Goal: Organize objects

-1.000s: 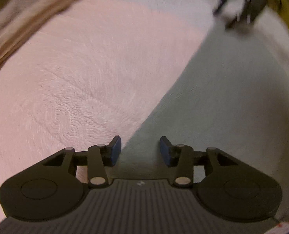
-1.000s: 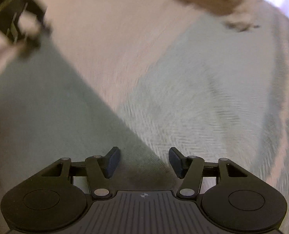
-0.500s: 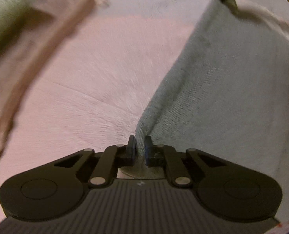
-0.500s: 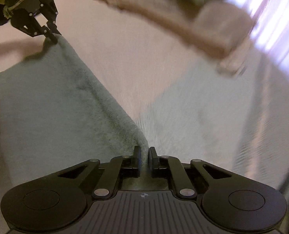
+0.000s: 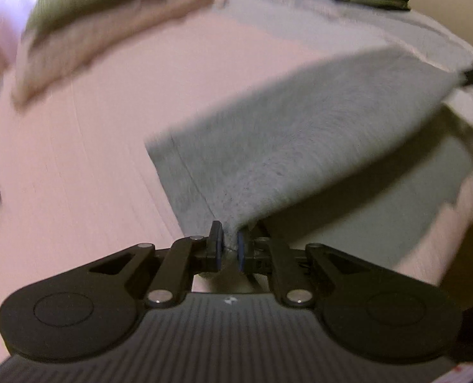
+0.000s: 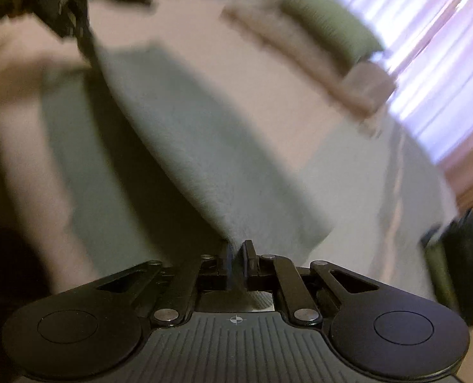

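Gripping one corner each, the left gripper point(image 5: 229, 249) and right gripper point(image 6: 236, 257) are clamped on a grey-green terry cloth towel point(image 5: 300, 146), lifted taut between them above the pale pink bedspread point(image 5: 77, 159).

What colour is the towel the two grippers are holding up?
The towel is grey, plain with no pattern. It shows best in the left wrist view.

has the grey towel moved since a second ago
Yes. The grey towel, flat on the pink bedspread before, is now lifted and carried toward the pillows.
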`<action>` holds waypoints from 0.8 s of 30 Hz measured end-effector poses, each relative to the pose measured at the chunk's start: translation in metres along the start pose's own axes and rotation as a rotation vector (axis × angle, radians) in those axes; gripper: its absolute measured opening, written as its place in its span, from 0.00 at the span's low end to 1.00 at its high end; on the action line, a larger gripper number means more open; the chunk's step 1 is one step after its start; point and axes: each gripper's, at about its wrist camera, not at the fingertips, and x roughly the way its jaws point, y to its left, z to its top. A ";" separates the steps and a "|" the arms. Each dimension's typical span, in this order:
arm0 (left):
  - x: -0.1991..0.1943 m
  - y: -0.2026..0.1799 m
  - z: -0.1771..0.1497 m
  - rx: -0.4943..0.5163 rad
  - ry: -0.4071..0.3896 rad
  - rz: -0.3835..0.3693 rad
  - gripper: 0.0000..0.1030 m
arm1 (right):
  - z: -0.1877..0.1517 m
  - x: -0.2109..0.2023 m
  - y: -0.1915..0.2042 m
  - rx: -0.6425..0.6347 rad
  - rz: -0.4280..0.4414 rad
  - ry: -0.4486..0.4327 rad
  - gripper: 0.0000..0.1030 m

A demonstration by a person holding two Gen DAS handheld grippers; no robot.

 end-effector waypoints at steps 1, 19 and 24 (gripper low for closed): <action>0.006 -0.006 -0.013 -0.034 0.030 -0.013 0.10 | -0.012 0.012 0.017 0.019 0.016 0.050 0.05; 0.002 0.036 -0.082 -1.258 -0.030 -0.283 0.31 | -0.128 0.032 -0.033 1.957 0.282 -0.080 0.45; 0.013 0.037 -0.092 -1.392 -0.053 -0.301 0.31 | -0.139 0.048 -0.031 2.036 0.257 -0.099 0.39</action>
